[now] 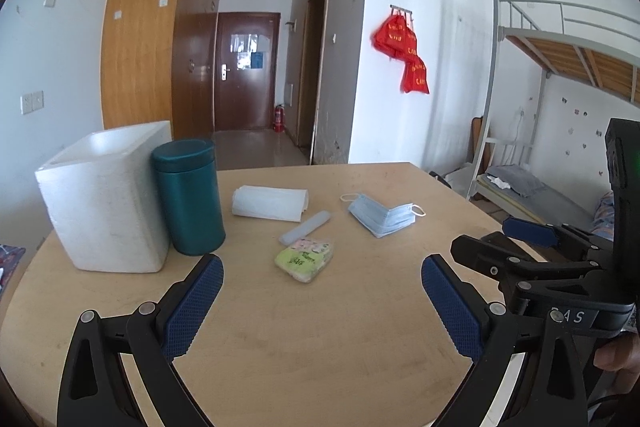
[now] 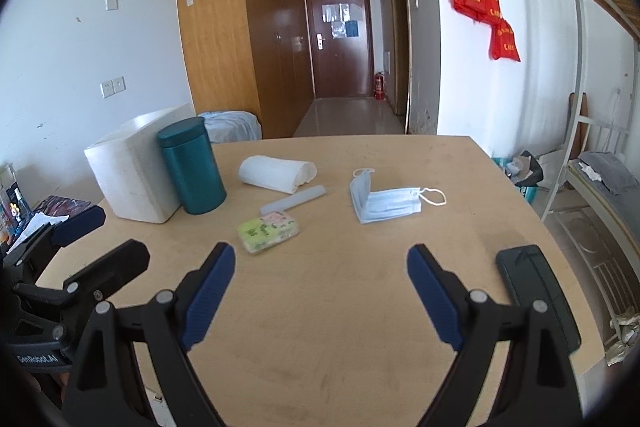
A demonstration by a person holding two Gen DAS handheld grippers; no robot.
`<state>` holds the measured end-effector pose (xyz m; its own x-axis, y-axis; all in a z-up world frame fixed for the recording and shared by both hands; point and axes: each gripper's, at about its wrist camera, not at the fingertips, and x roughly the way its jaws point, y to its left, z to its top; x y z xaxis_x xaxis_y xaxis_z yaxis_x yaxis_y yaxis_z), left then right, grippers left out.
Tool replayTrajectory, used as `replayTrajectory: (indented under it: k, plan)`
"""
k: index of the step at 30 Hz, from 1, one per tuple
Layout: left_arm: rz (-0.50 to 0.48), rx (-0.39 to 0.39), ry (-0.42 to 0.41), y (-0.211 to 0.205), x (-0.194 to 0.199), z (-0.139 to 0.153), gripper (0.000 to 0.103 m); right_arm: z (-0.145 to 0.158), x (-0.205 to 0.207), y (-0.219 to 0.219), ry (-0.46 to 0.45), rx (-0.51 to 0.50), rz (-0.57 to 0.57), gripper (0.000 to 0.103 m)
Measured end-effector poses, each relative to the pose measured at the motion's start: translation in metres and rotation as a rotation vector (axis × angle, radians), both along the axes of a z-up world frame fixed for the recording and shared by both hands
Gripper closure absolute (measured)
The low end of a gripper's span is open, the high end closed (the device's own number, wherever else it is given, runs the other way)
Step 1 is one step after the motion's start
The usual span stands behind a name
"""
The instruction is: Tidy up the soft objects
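Note:
On the wooden table (image 1: 304, 339) lie a stack of blue face masks (image 1: 382, 215) (image 2: 386, 203), a white folded roll of cloth or paper (image 1: 270, 202) (image 2: 276, 173), a green tissue packet (image 1: 305, 258) (image 2: 269, 230) and a pale grey slim tube (image 1: 305, 227) (image 2: 293, 203). My left gripper (image 1: 322, 279) hovers open over the near table, short of the tissue packet, nothing between its fingers. My right gripper (image 2: 320, 269) is open too, empty, nearer than the masks. The right gripper (image 1: 484, 249) also shows in the left wrist view's right side.
A white foam box (image 1: 106, 201) (image 2: 134, 173) and a teal canister (image 1: 189, 197) (image 2: 191, 171) stand at the table's far left. A black flat case (image 2: 536, 295) lies near the right edge. A bunk bed (image 1: 560, 67) stands right; a hand (image 1: 618, 351) holds a gripper.

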<state>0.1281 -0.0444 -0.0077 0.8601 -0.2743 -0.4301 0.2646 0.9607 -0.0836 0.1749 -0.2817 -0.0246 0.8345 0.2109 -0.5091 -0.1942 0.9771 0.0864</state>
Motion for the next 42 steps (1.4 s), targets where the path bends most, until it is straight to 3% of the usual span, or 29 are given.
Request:
replayTrajectory:
  k: [17, 33, 42]
  plan:
    - [-0.019, 0.014, 0.099, -0.013, 0.077, -0.031, 0.004, -0.016, 0.074, -0.008, 0.098, 0.016, 0.001, 0.012]
    - [-0.078, 0.016, 0.289, -0.023, 0.140, -0.064, 0.004, -0.037, 0.130, -0.010, 0.192, -0.001, -0.010, 0.012]
    - [-0.074, 0.041, 0.333, -0.026, 0.164, -0.076, 0.004, -0.050, 0.151, -0.011, 0.248, 0.000, -0.009, 0.012]
